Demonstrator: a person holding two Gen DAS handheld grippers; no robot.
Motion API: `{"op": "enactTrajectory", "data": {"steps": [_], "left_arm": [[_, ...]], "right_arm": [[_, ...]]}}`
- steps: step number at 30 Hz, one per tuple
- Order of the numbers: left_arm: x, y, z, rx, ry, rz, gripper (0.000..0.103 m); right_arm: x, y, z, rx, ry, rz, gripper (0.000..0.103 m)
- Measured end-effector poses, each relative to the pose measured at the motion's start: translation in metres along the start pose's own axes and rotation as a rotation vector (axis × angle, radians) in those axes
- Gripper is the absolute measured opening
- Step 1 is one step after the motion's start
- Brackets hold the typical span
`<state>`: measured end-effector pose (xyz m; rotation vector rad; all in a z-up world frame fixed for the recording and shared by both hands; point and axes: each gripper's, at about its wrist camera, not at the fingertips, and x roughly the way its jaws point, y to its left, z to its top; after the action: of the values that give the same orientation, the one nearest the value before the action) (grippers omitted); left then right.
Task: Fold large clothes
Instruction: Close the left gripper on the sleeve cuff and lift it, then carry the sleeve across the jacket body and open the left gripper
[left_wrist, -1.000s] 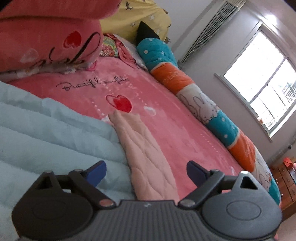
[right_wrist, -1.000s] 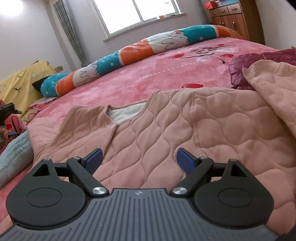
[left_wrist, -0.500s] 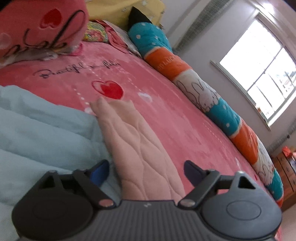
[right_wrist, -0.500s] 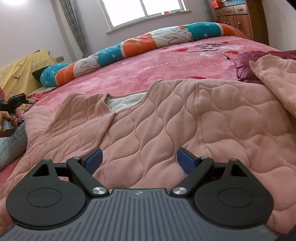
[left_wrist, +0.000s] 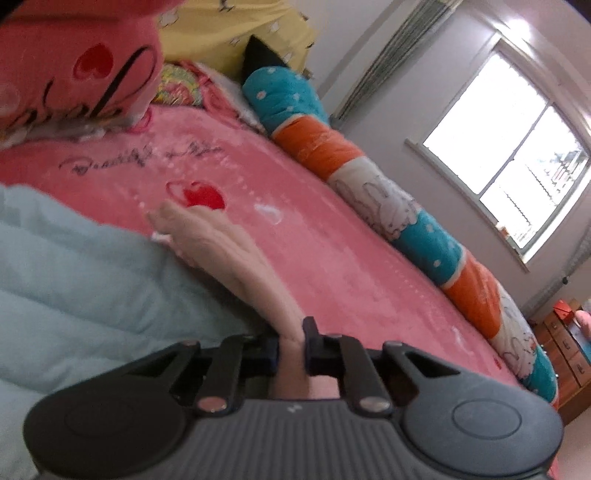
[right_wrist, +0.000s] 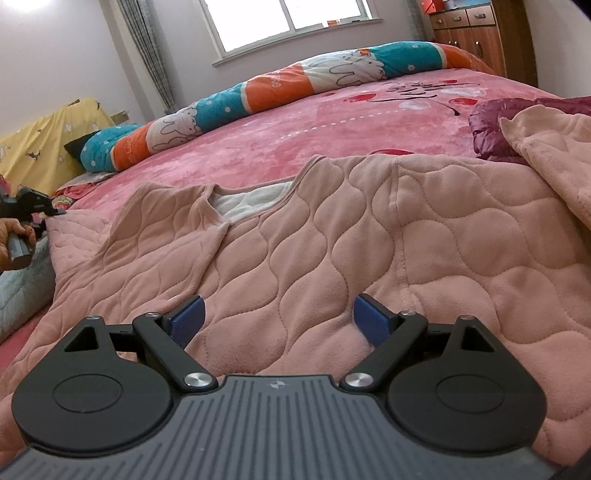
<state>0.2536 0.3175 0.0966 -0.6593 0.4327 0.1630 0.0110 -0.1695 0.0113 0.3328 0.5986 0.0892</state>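
Note:
A pale pink quilted garment (right_wrist: 332, 240) lies spread on the pink bed, neckline facing the window. Its sleeve (left_wrist: 229, 251) runs along the bed in the left wrist view. My left gripper (left_wrist: 291, 347) is shut on the sleeve, with the fabric pinched between the jaws. It also shows at the far left of the right wrist view (right_wrist: 26, 206), held in a hand at the garment's edge. My right gripper (right_wrist: 279, 319) is open, low over the garment's lower body, with nothing between its fingers.
A light blue quilted cloth (left_wrist: 81, 288) lies left of the sleeve. A long striped bolster (right_wrist: 258, 92) runs along the bed's far side. A maroon garment (right_wrist: 491, 125) and a peach blanket (right_wrist: 554, 147) lie at right. A pink pillow (left_wrist: 74, 70) sits near the head.
My left gripper moved onto the sleeve and closed on it; it was open before. My right gripper stayed open and shifted slightly over the garment.

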Motion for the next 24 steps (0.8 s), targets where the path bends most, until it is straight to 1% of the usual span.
{"op": "enactTrajectory", "data": {"steps": [2,4,9,11,12,15,18,21,24], "left_arm": [[-0.012,-0.011,0.003,0.027,-0.014,-0.016,0.008],[-0.024,-0.021,0.005,0.028,-0.025,-0.045,0.008],[-0.071,-0.051,0.016,0.035,-0.084,-0.155,0.008],[-0.093,-0.061,0.021,0.039,-0.117,-0.189,0.007],[-0.103,-0.065,0.023,0.056,-0.133,-0.201,0.007],[-0.132,-0.078,0.023,0.136,-0.17,-0.208,0.007],[-0.152,-0.085,0.021,0.139,-0.18,-0.228,0.007],[-0.163,-0.095,0.016,0.187,-0.188,-0.209,0.007],[-0.165,-0.101,0.01,0.191,-0.181,-0.205,0.007]], "right_arm": [[-0.001,0.0,0.0,0.006,0.001,0.002,0.103],[-0.002,-0.001,0.002,0.019,0.003,0.008,0.103],[-0.008,-0.005,0.005,0.059,-0.003,0.031,0.103],[-0.011,-0.007,0.007,0.081,-0.011,0.044,0.103],[-0.013,-0.009,0.008,0.093,-0.017,0.05,0.103],[-0.02,-0.012,0.011,0.133,-0.045,0.057,0.103],[-0.027,-0.019,0.015,0.172,-0.076,0.062,0.103],[-0.032,-0.027,0.017,0.226,-0.091,0.068,0.103],[-0.037,-0.033,0.019,0.265,-0.116,0.07,0.103]]}}
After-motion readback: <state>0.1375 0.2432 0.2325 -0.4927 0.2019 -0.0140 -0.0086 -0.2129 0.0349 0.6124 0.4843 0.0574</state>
